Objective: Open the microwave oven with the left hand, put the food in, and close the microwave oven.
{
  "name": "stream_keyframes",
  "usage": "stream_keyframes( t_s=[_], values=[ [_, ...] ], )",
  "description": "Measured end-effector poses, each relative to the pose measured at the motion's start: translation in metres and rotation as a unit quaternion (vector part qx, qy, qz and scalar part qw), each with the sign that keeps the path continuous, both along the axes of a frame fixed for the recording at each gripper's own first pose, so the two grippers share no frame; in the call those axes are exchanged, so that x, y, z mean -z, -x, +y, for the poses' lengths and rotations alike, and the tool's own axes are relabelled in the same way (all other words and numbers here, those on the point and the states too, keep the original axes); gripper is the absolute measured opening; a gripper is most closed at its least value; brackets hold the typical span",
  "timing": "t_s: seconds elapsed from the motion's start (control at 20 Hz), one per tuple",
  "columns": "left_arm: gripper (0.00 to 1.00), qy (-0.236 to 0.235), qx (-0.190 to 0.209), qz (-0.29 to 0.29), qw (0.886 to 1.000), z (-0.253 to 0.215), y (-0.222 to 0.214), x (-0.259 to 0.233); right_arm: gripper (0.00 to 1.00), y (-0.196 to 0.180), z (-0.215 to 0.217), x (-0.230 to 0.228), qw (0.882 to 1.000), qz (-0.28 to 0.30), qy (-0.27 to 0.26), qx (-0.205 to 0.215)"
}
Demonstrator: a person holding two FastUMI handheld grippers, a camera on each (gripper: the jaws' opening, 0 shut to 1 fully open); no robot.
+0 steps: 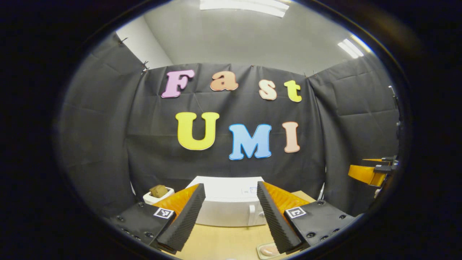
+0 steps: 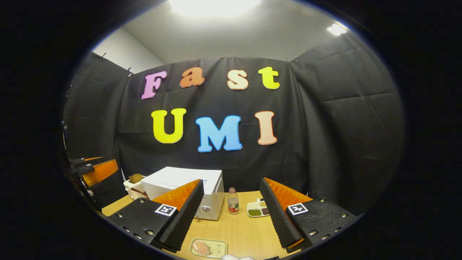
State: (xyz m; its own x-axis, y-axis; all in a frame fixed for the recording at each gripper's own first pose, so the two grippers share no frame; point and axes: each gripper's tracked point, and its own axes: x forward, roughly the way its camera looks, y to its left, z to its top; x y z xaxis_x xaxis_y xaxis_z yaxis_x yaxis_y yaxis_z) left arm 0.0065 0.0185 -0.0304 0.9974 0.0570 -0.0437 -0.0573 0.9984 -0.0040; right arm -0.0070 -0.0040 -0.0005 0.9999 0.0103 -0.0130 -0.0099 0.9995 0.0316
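Here the microwave oven [image 1: 231, 202] sits dead ahead at twelve o'clock of the left claw [image 1: 231, 213], door shut, handle [image 1: 251, 215] upright. Both claws gape apart and empty; the right claw [image 2: 231, 213] has the oven at ten o'clock.

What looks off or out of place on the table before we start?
Nothing stands out. The microwave sits square on the table, door shut. The bottle stands upright beside it, the divided dish lies flat with no spill, and the food tray lies flat near the front edge. Both grippers hang above the table, jaws open and empty.
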Motion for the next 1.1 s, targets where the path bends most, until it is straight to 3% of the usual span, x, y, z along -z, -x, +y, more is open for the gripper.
stream_keyframes(
  t_s=[0.25, 0.5, 0.7, 1.1],
  values=[
    [0.96, -0.022, 0.011, 0.01, 1.0, -0.014, -0.022, 0.045, 0.96, 0.003, -0.007, -0.014, 1.0, 0.001, 0.002, 0.001],
    [0.94, -0.001, 0.051, 0.043, 0.998, -0.059, -0.063, 0.137, 0.96, 0.014, -0.016, -0.029, 1.0, 0.02, 0.0, 0.007],
    [0.96, 0.006, 0.08, 0.06, 0.995, -0.093, -0.114, 0.206, 0.96, 0.029, -0.038, -0.03, 0.998, 0.04, 0.026, 0.04],
    [0.94, 0.048, 0.062, 0.117, 0.99, -0.095, -0.218, 0.312, 0.96, 0.054, -0.069, -0.003, 0.988, 0.089, 0.031, 0.122]
  ],
)
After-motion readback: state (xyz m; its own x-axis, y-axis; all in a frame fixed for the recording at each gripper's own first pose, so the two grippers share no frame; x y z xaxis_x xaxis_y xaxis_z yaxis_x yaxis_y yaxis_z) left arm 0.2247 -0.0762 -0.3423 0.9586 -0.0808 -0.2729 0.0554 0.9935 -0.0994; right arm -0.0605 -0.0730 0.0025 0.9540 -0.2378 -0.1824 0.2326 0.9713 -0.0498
